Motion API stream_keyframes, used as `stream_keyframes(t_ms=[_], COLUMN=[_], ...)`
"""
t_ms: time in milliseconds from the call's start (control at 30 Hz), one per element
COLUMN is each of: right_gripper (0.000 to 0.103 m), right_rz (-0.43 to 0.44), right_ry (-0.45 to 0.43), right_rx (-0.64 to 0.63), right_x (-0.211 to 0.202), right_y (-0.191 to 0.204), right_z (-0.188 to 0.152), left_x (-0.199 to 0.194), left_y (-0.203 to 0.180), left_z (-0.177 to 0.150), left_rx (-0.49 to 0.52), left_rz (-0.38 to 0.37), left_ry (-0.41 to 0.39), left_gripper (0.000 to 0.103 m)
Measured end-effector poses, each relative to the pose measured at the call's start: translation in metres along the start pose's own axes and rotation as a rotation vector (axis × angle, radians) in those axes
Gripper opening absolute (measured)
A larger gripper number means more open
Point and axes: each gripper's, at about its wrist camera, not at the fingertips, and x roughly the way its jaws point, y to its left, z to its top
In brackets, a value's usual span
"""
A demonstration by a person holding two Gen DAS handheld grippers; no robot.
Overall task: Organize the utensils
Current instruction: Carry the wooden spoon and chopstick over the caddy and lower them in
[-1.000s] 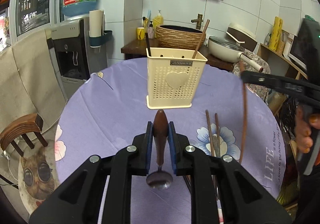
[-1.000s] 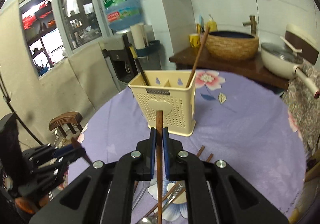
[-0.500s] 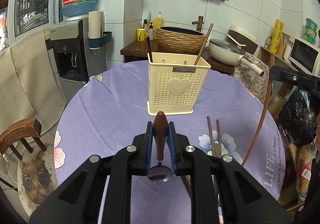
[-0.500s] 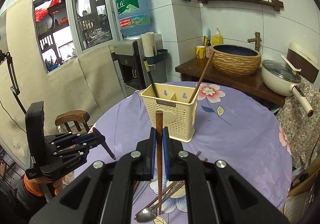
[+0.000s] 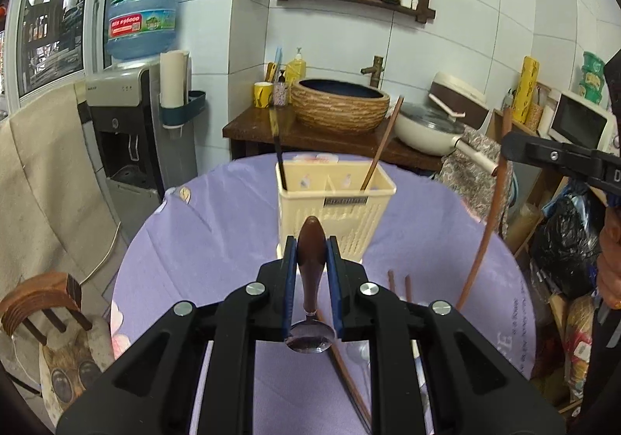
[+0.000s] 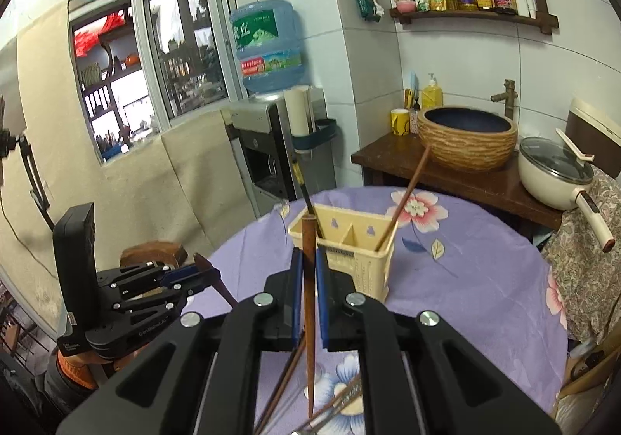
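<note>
A cream perforated utensil holder (image 5: 333,213) stands on the purple flowered tablecloth (image 5: 217,240), with a black chopstick and a brown chopstick (image 5: 380,141) standing in it. My left gripper (image 5: 311,260) is shut on a wooden-handled spoon (image 5: 310,279), bowl toward the camera, raised in front of the holder. My right gripper (image 6: 309,272) is shut on a brown chopstick (image 6: 308,303) held upright above the table, close before the holder (image 6: 349,252). The right gripper also shows at the right of the left wrist view (image 5: 504,147). The left gripper shows at the left of the right wrist view (image 6: 202,272).
Loose chopsticks (image 5: 398,281) and a spoon lie on the cloth near me. Behind the table stand a water dispenser (image 5: 128,132), a woven basin (image 5: 339,108) and a white pan (image 5: 431,128). A wooden chair (image 5: 39,303) stands at the left.
Both grippers have risen with their utensils, so the holder's top opening now shows. The right gripper has moved closer to the holder. Both stay shut.
</note>
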Motion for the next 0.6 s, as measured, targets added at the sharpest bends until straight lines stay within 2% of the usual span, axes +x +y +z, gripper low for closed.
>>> stream_keyframes(t_ms=[200, 267, 400, 500, 600], right_gripper=[0.007, 0.007, 0.007, 0.007, 0.007], right_rz=[-0.001, -0.025, -0.085, -0.134, -0.182], right_ry=[-0.077, -0.121, -0.199, -0.237, -0.223], right_rx=[0.044, 0.042, 0.072, 0.091, 0.108], right_x=[0.000, 0.000, 0.006, 0.018, 0.039], right_y=[-0.007, -0.008, -0.016, -0.026, -0.037], right_z=[0.062, 0.089, 0.132, 0.147, 0.145], left_x=[-0.009, -0.010, 0.004, 0.025, 0.055], left_y=[0.000, -0.002, -0.006, -0.008, -0.008], left_z=[0.078, 0.107, 0.151, 0.170, 0.172], left_rx=[-0.013, -0.017, -0.030, -0.034, -0.047], left_rz=[-0.021, -0.020, 0.033, 0.060, 0.075], left_ry=[-0.064, -0.092, -0.123, -0.120, -0.079], left_gripper=[0.015, 0.016, 0.016, 0.016, 0.016])
